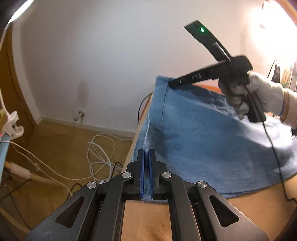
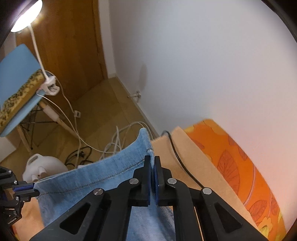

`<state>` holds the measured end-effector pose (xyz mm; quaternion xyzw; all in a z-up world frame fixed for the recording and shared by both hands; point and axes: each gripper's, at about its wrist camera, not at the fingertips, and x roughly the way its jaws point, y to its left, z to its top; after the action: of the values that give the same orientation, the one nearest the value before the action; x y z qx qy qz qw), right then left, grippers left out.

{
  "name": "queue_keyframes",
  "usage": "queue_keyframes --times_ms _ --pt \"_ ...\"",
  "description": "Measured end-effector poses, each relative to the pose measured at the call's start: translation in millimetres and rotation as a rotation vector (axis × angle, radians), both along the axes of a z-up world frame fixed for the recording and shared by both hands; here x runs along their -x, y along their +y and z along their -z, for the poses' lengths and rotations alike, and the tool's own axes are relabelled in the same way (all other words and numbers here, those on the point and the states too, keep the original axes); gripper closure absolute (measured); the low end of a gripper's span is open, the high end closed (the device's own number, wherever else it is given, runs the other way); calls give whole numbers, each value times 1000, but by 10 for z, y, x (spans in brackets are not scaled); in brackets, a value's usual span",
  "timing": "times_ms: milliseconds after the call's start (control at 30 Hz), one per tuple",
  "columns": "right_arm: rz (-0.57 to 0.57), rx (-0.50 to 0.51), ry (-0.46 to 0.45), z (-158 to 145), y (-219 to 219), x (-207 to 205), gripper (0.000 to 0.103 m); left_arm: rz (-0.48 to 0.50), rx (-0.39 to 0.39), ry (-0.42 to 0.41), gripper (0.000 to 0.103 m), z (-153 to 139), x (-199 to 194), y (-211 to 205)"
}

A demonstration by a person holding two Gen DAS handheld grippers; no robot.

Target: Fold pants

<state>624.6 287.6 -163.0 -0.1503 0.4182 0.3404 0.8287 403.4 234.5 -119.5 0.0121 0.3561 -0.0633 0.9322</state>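
Both grippers pinched the blue pants (image 2: 96,178) — the left gripper (image 1: 147,157) and the right gripper (image 2: 152,163) each squeezed an edge. The pants lay on a tan pad (image 2: 202,157). White cords (image 1: 100,153) lay tangled on the wood floor (image 1: 61,137) — left, by the white wall (image 1: 111,64).

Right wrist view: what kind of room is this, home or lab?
Most likely a room in a home, perhaps a bedroom. A wooden door and wood floor meet a plain white wall; an orange leaf-print cover lies by the wall, and a blue chair has a lamp clipped on.
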Motion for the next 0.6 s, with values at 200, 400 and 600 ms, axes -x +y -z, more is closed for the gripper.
queue_keyframes --times_ms 200,400,600 --pt "-25 3 3 58 74 -8 103 -39 49 19 100 -29 17 197" --pt "-12 80 52 357 161 -71 78 -90 0 120 90 303 -161 214" --pt "-5 -8 45 -76 -383 2 68 -120 -19 22 89 93 -12 242"
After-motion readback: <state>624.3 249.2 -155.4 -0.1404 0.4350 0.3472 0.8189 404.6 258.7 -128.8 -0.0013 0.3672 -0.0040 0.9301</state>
